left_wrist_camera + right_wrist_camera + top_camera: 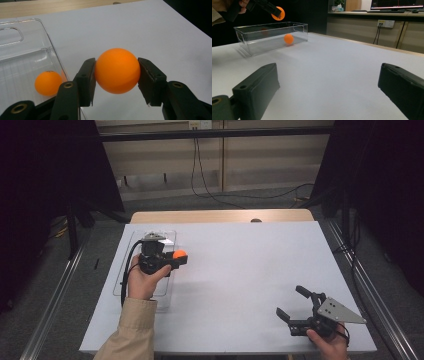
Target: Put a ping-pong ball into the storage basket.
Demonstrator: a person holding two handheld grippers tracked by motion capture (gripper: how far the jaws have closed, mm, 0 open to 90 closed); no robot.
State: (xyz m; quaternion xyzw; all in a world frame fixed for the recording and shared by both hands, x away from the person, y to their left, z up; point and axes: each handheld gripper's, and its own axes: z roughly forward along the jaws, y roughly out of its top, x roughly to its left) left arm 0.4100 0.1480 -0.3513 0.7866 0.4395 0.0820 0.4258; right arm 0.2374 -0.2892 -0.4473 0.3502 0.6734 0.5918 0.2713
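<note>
I have the left claw (117,82) clamped on a smooth, matte orange ball (117,70), its two black jaws pressing the ball's sides and holding it up off the counter (240,270), just beside the long edge of the clear plastic tray (22,60). That tray is a shallow, glossy rectangular box with rounded corners and a cut-out handle slot at its far end, and it sits on the counter's left part. A second orange ball (48,83), equally round and matte, rests on the tray's floor. In the right gripper view I see the held ball above the tray's near rim and the second ball inside, against the see-through wall. My right claw (295,304) is well apart from the tray, at the counter's near right corner, its blocky black jaws spread wide with nothing between them; a grey three-cornered plate (341,311) tops it. The counter is covered by a flat, pale, even sheet, with a strip of light wood showing at its far edge. Around it I see dark curtains, grey floor, metal rails and cables trailing past pale wall panels.
</note>
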